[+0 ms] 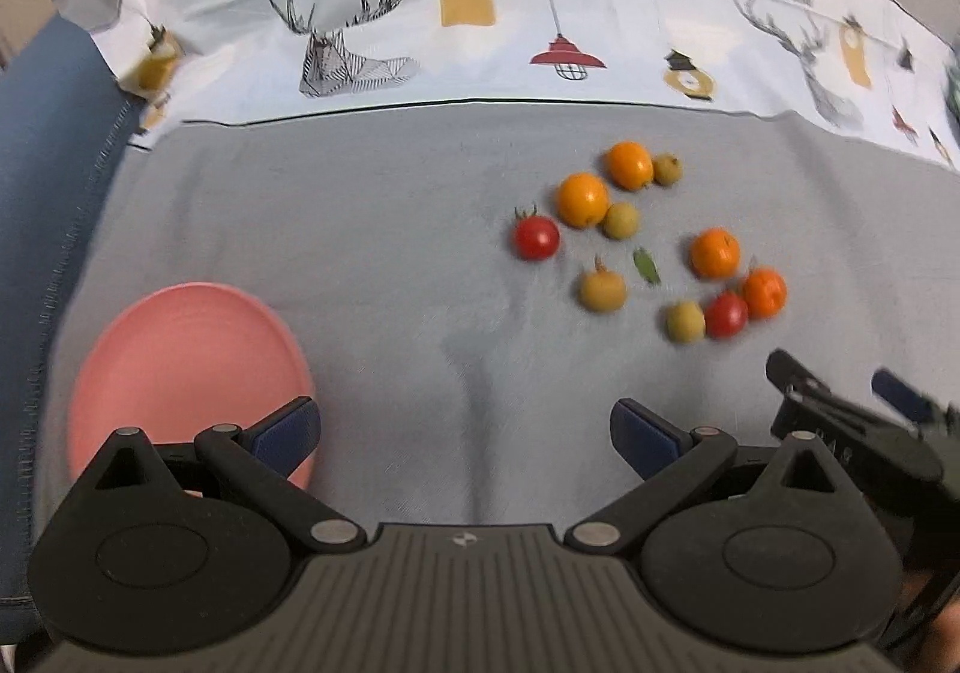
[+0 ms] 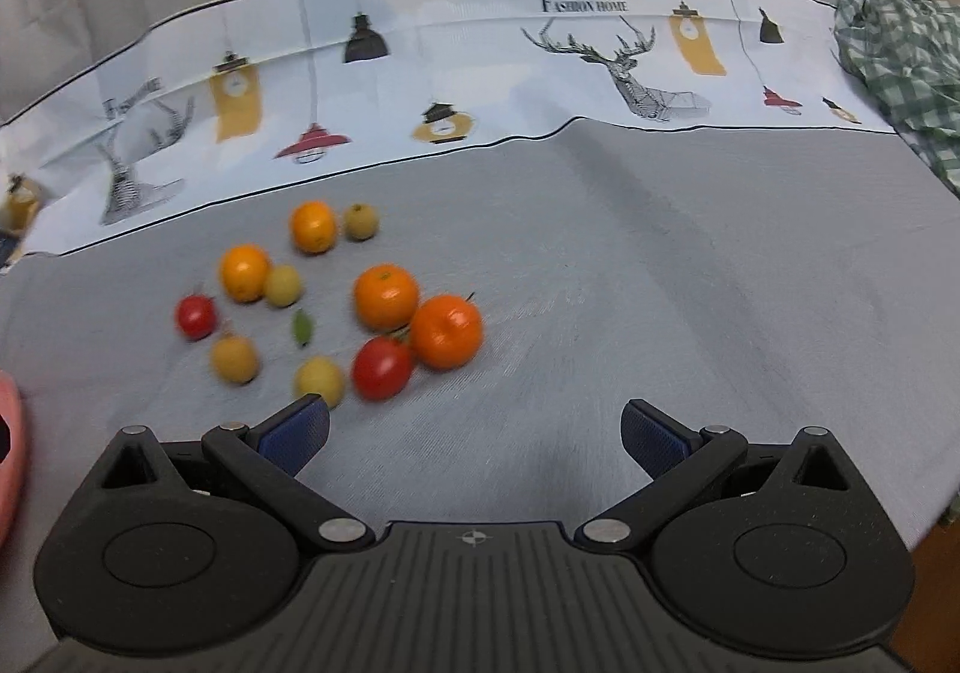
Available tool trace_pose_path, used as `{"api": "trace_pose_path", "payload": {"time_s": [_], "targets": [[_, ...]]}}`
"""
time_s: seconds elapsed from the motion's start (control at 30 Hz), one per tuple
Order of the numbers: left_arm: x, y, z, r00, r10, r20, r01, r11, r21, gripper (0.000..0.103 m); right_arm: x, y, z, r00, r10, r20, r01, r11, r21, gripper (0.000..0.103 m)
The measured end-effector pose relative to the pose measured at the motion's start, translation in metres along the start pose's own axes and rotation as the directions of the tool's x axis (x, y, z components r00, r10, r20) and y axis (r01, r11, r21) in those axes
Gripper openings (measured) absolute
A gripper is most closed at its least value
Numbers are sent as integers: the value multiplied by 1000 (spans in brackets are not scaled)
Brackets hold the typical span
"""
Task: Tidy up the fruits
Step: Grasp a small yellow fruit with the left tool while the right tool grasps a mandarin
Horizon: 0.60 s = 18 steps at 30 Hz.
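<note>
Several small fruits lie loose on a grey cloth: oranges (image 1: pixel 581 199) (image 2: pixel 446 331), red tomatoes (image 1: pixel 536 236) (image 2: pixel 381 368) and yellow-green fruits (image 1: pixel 602 289) (image 2: pixel 318 380), with a green leaf (image 1: pixel 647 266) among them. A pink plate (image 1: pixel 180 373) lies at the near left, partly under my left finger; its rim shows in the right wrist view (image 2: pixel 9 433). My left gripper (image 1: pixel 465 433) is open and empty, near of the fruits. My right gripper (image 2: pixel 474 433) is open and empty, just near-right of the cluster; it also shows in the left wrist view (image 1: pixel 840 391).
A white printed cloth with deer and lamps (image 1: pixel 480 12) (image 2: pixel 480 60) runs along the back. A blue surface (image 1: pixel 42 162) lies at the left. A green checked cloth (image 2: pixel 900 60) is bunched at the far right. The table edge (image 2: pixel 936 523) drops away at the near right.
</note>
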State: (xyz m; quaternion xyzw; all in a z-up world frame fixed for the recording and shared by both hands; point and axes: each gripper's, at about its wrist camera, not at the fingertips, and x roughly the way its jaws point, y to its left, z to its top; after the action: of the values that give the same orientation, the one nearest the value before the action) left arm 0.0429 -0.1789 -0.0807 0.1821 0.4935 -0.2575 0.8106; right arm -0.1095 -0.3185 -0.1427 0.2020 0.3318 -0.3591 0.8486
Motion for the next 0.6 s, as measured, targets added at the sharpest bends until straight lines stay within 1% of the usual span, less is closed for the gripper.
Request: {"api": "trace_pose_path", "payload": {"time_s": [0.07,0.13,0.23,0.27,0.33,0.4,0.5,0.53,0.6], "targets": [[22,-5,12,1000,-16,-25,15,999,-28,103,17,-4,4,1000,-17,12,17,1000,17,102],[42,-11,22,998,-42,-50,40,999,-36,103,31,-7,8,999,-47,26,46,999,23,102],[67,-23,36,997,-63,-54,60,997,-46,103,53,-10,14,995,-82,58,81,997,19,102],[73,-27,39,996,-69,-55,66,997,-43,103,60,-10,15,995,-84,52,84,996,9,102],[88,-36,46,995,-87,-57,86,996,-32,103,72,-10,16,998,-40,47,40,999,3,102],[103,-43,51,994,-85,-62,83,996,-24,103,81,-6,16,998,-27,54,28,1000,-11,102],[124,-46,55,994,-83,-69,81,996,-39,102,96,0,15,998,-60,29,61,996,-64,102],[129,-46,56,993,-87,-74,83,995,-53,102,97,-2,14,997,-60,46,62,997,-53,102],[134,-42,56,992,-103,-78,97,992,-81,101,99,-3,15,997,-58,49,60,997,-50,102]]}}
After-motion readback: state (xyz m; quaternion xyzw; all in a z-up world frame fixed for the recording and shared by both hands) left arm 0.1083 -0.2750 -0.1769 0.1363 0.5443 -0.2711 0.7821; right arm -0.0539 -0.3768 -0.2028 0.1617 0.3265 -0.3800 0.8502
